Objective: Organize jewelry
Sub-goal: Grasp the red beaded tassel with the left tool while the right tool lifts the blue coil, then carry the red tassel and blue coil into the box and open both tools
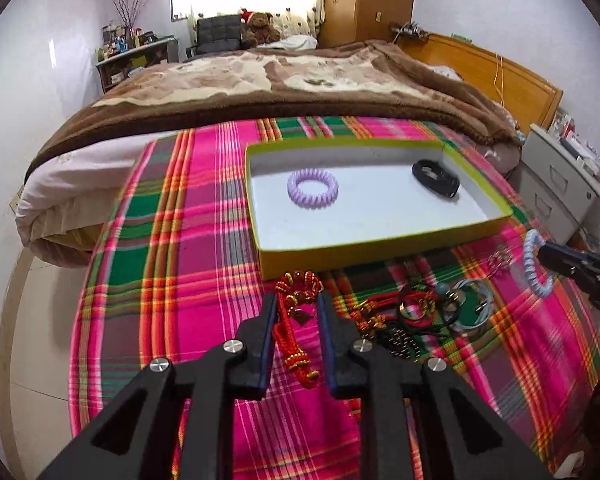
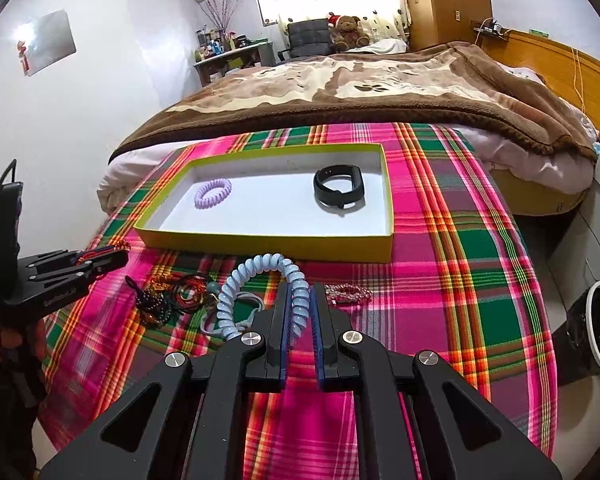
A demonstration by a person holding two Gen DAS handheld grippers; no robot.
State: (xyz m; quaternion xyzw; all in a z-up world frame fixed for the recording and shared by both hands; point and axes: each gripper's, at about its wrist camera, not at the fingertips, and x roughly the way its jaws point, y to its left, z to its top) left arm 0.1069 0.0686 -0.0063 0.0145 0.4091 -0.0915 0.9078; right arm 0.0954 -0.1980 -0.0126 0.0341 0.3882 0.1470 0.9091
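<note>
Between both claws lies a jewelry heap (image 2: 172, 300) on plaid cloth (image 1: 204, 240). Left claw (image 1: 298, 308) grips a red cord (image 1: 296, 320); right claw (image 2: 299, 300) pinches a blue coil (image 2: 260, 280). Beyond, the tray (image 2: 260, 242) (purple coil (image 2: 213, 193), black band (image 2: 339, 192)) keeps bare middle floor.

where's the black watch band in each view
Left wrist view: the black watch band lies in the far right corner of the tray, upper right of centre.
Right wrist view: the black watch band lies in the right half of the tray, just above centre.
Shared landmark: the purple coil hair tie, left of the band in both.
</note>
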